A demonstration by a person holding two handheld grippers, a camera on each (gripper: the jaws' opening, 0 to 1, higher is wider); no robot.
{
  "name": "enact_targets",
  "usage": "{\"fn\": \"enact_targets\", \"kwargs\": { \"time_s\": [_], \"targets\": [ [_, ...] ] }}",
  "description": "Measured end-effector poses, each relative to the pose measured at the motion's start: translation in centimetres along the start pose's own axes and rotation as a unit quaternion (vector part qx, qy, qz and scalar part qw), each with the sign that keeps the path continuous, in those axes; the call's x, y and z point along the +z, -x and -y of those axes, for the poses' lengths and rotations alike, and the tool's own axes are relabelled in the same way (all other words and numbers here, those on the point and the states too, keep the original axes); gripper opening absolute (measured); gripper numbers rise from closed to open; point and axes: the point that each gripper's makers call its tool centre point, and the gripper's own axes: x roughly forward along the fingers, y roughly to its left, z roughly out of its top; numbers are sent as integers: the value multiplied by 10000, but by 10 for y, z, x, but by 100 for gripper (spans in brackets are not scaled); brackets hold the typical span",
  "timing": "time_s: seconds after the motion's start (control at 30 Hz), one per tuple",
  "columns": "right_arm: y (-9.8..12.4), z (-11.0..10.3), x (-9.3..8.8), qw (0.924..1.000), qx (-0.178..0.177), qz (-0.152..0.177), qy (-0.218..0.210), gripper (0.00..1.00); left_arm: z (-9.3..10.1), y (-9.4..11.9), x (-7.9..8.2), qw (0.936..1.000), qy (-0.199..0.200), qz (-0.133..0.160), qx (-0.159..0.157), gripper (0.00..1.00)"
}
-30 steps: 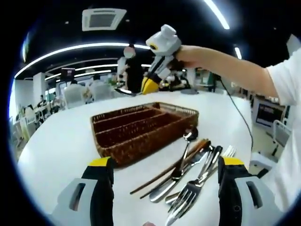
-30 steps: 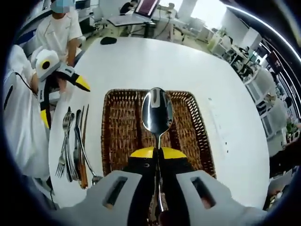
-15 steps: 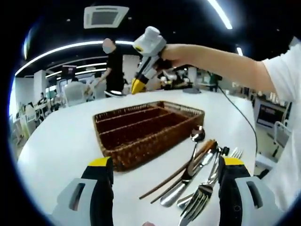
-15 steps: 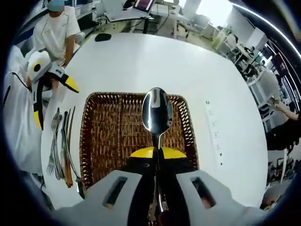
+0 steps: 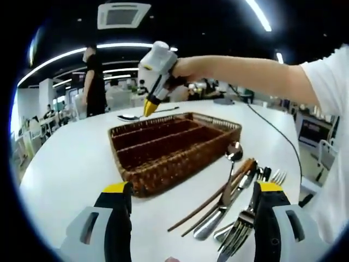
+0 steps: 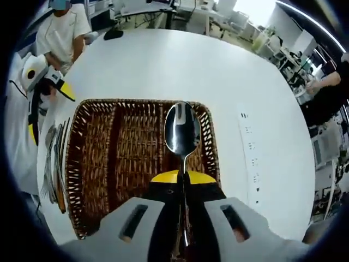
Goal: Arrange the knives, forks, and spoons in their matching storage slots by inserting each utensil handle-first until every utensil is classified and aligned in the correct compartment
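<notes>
Looking along my right gripper (image 6: 183, 177), I see its yellow-tipped jaws clamped on a shiny steel spoon (image 6: 182, 130), bowl pointing forward, above the brown woven wicker cutlery tray (image 6: 92, 164) with long compartments. The left gripper view adds what this angle hides: that gripper (image 5: 148, 108) hovers over the tray's (image 5: 180, 158) far end with the spoon (image 5: 131, 116) sticking out sideways. My left gripper (image 5: 193, 191) stands wide apart, holding nothing; just ahead between its jaws lie loose steel forks, spoons and brown-handled knives (image 5: 232, 191) on the round white table (image 5: 65, 164). I can read no writing.
</notes>
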Motion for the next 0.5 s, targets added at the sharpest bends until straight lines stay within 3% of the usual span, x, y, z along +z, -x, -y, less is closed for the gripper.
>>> {"fn": "enact_targets", "kwargs": {
  "time_s": [0.4,0.5],
  "targets": [
    [-31,8,-21,9996,118,-238,-51,2,-4,0,-6,9999,52,-84,31,93],
    [-40,-2,-28,9993,196,-286,-143,2,-6,1,-8,9999,64,-110,48,93]
  ]
}}
